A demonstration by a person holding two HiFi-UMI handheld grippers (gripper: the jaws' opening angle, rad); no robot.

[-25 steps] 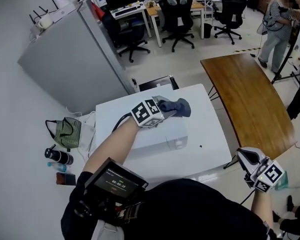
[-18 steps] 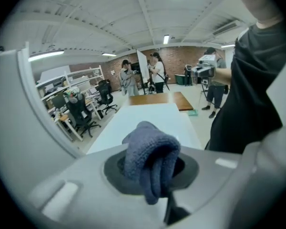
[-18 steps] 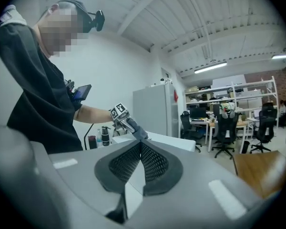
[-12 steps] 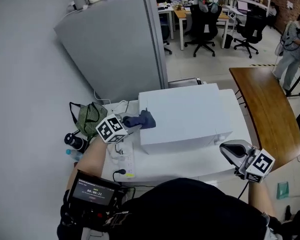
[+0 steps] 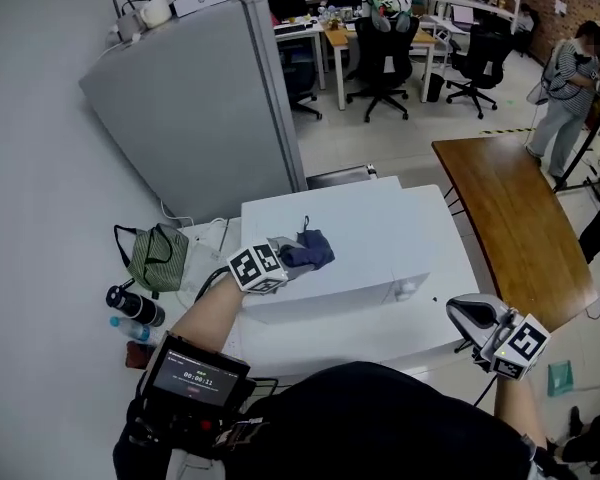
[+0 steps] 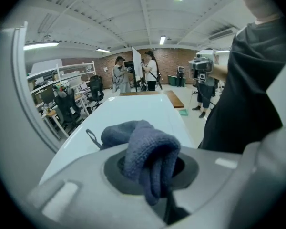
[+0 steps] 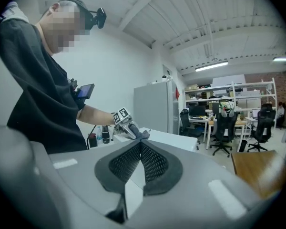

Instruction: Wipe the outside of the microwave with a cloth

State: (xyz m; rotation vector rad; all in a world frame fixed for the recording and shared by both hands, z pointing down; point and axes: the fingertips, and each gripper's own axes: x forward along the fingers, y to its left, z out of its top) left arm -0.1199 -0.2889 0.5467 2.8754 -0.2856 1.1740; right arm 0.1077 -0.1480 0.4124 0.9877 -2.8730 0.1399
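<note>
Microwave (image 5: pixel 360 230) is white and sits on a white table (image 5: pixel 380 336); closed as far as shows, inside not visible. Dark blue cloth (image 5: pixel 308 251) lies bunched on the microwave top, near its left front edge. Left gripper (image 5: pixel 286 259) has it: the left gripper view shows the jaws closed on a fold of the cloth (image 6: pixel 148 151), the rest flopped ahead on the top. Right gripper (image 5: pixel 472 316) hangs off the table's right front corner, touching nothing, jaws pressed together and empty.

Risks:
- Only a fold is pinched, so a hard drag could pull the cloth free.
- The bunched cloth makes little contact, so patches may get skipped.
- Nothing steadies the microwave, so a firm push could slide it.

Green bag (image 5: pixel 152 258) sits left of the table, contents not visible. A dark bottle (image 5: pixel 132 305) lies near it.
</note>
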